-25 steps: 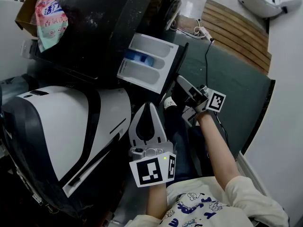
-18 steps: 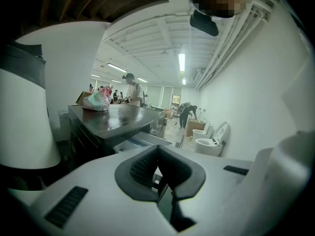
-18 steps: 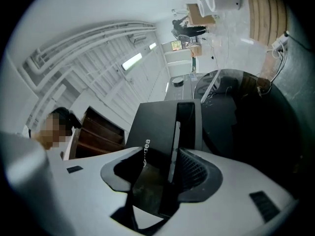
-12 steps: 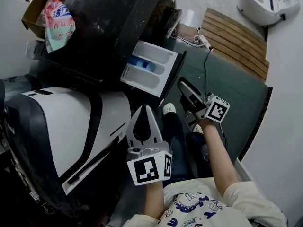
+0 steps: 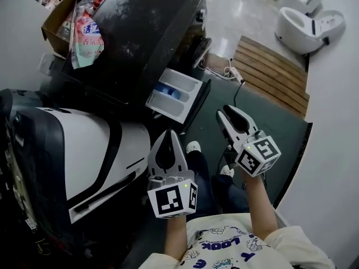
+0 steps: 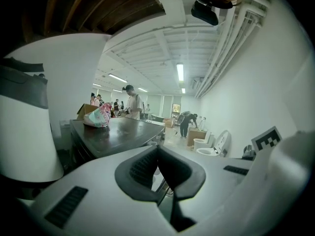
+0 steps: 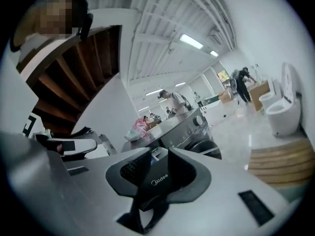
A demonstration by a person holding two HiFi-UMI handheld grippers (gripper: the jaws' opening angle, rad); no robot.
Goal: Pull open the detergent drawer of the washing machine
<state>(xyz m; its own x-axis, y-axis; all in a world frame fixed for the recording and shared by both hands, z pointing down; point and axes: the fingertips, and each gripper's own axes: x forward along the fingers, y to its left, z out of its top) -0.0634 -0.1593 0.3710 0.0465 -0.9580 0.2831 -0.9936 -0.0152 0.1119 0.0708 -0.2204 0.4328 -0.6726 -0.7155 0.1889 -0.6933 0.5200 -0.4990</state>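
detergent drawer (image 5: 175, 93) out | left tool (image 5: 168, 133) closed, empty | right tool (image 5: 229, 112) just narrowed, empty | bag (image 5: 86, 35) atop washing machine (image 5: 140, 29)

The white detergent drawer (image 5: 178, 97) is pulled well out of the dark washing machine (image 5: 140, 32) front, compartments facing up (one's got a blue insert).

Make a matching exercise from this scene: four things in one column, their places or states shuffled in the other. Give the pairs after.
Things:
1. detergent drawer
2. pink bag
3. slatted wooden platform
4. white toilets

Places or states:
A. standing beyond the platform, farthest from the person
B. lying on the dark washing machine top
C. pulled out, compartments showing
D. lying along the edge of the green mat

Pairs: 1-C, 2-B, 3-D, 4-A
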